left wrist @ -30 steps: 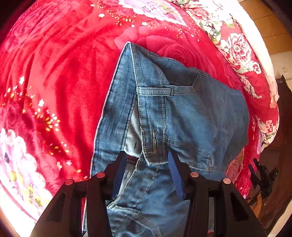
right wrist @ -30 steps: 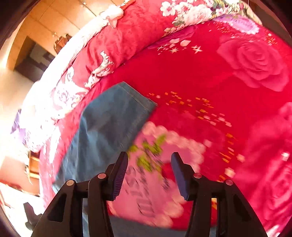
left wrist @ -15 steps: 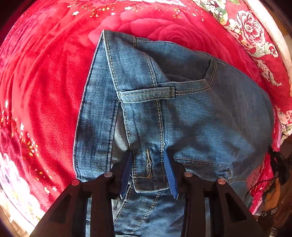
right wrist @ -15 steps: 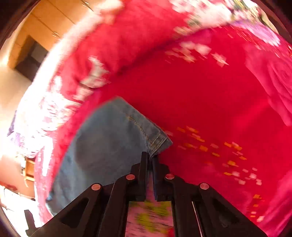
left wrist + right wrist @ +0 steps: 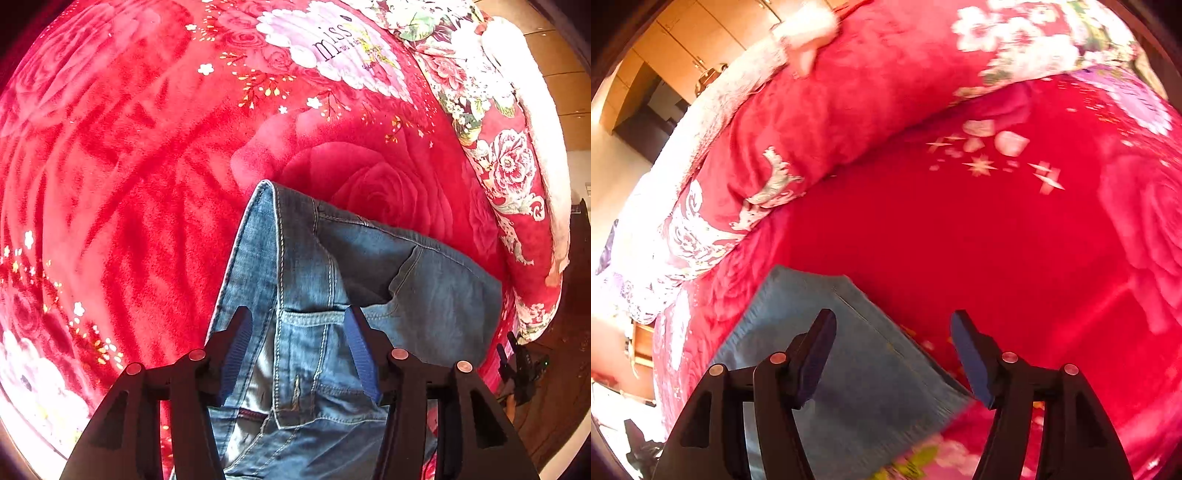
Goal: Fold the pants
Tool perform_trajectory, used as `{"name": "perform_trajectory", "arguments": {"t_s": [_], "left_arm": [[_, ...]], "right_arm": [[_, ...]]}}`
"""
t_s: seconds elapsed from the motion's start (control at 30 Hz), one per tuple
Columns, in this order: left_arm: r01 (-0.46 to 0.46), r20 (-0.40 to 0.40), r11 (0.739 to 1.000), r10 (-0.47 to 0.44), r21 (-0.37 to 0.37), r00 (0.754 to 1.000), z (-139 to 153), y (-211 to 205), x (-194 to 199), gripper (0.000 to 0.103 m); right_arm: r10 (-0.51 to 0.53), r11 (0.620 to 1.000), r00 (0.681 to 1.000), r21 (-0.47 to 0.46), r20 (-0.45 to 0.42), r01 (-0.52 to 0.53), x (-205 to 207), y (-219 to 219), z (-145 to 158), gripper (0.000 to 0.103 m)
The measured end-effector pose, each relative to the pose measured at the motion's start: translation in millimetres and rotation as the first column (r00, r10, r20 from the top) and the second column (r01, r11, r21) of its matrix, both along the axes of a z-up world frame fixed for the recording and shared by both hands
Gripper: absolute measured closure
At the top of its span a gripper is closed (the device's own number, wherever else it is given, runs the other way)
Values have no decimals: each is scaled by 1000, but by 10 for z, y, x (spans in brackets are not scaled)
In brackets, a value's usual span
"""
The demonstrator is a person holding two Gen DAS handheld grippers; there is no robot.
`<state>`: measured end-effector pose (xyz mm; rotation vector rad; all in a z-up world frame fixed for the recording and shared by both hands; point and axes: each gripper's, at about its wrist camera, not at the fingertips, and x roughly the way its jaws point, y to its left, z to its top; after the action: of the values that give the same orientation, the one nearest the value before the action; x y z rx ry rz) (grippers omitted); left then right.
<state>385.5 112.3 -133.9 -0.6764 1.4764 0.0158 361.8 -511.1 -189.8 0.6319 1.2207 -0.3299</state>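
Note:
Blue jeans (image 5: 424, 291) lie folded on a red floral blanket (image 5: 129, 166). In the left wrist view the waistband end with its belt loop (image 5: 310, 318) lies between and beyond my fingers. My left gripper (image 5: 297, 350) is open above the waistband and holds nothing. In the right wrist view a leg end of the jeans (image 5: 864, 369) lies flat under my fingers, its hem edge running between them. My right gripper (image 5: 894, 354) is open and empty just above that leg end.
The blanket's rolled edge with white flower print (image 5: 746, 166) runs along the bed's side behind the jeans. Beyond it are wooden cabinets (image 5: 676, 48) and floor. A dark clamp or stand (image 5: 521, 369) sits past the bed edge at the right.
Both grippers closed half a second ago, the left around the waistband flap, the right shut by the leg hem. Both are now open and drawn back from the jeans.

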Motion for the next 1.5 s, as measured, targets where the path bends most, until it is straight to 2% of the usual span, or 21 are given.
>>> {"name": "perform_trajectory", "arguments": {"t_s": [0.1,0.23,0.3,0.37,0.4,0.47,0.5,0.57,0.63,0.67,0.77,0.9,1.03,1.1,1.13,1.17,1.2,1.23,1.27,1.37,1.5], "left_arm": [[0,-19,1000,0,-10,1000,-114,-66,166,50],[1,-39,1000,-1,11,999,-345,-212,311,49],[20,-52,998,-17,61,999,-437,-279,356,65],[20,-55,997,-16,68,998,-545,-319,395,65],[10,-59,998,-6,68,998,-586,-311,392,65],[10,-52,998,-7,62,999,-592,-315,384,65],[17,-51,998,-14,58,999,-568,-307,367,65],[13,-31,1000,-12,24,999,-456,-259,316,65],[15,6,1000,-15,2,1000,-307,-211,324,65],[6,28,1000,-7,3,1000,-241,-197,343,65],[-70,79,998,70,1,994,-81,-94,423,61],[-99,44,995,100,-21,994,-126,-28,478,38],[-75,-56,995,71,-73,996,-370,24,458,37],[-65,-72,996,60,-64,996,-507,-28,548,45],[-57,-73,998,54,-40,996,-579,-62,605,52],[-43,-77,999,42,-13,996,-635,-94,668,72],[-24,-78,999,27,38,997,-678,-141,708,79],[-13,-67,997,18,71,998,-678,-178,718,81],[3,-36,995,0,96,999,-638,-226,719,92],[48,38,979,-56,196,998,-423,-337,641,93],[60,177,964,-109,261,978,52,-386,341,93]], "right_arm": [[20,1000,1000,18,-13,-20,323,95,-154,36],[110,993,988,51,-108,-105,640,297,-466,34],[200,980,973,38,-113,-197,744,467,-496,93],[247,967,968,-50,-43,-249,788,583,-339,93],[240,965,970,-97,-38,-243,786,566,-308,85],[132,957,979,-237,-152,-166,764,402,-390,65],[85,968,982,-219,-170,-122,737,301,-430,65],[-12,990,994,-139,-107,-3,609,57,-397,65],[-36,997,998,-63,-53,33,568,-49,-342,52],[-20,1000,999,-13,-46,20,598,-53,-345,38],[41,999,999,2,-14,-41,733,52,-301,33],[110,993,993,44,-29,-109,937,247,-405,28],[206,977,975,76,-82,-200,1082,472,-584,21],[253,968,959,29,-130,-251,1105,653,-651,21],[302,951,940,-20,-160,-309,1129,755,-641,24],[329,939,929,-41,-169,-340,1141,817,-633,47],[353,928,918,-60,-180,-369,1129,874,-592,82],[359,925,916,-64,-177,-375,1104,896,-547,84],[361,922,919,-89,-158,-377,1059,923,-452,84],[360,914,925,-151,-121,-376,901,979,-164,84],[342,916,937,-198,-66,-348,635,1066,272,84]]}}
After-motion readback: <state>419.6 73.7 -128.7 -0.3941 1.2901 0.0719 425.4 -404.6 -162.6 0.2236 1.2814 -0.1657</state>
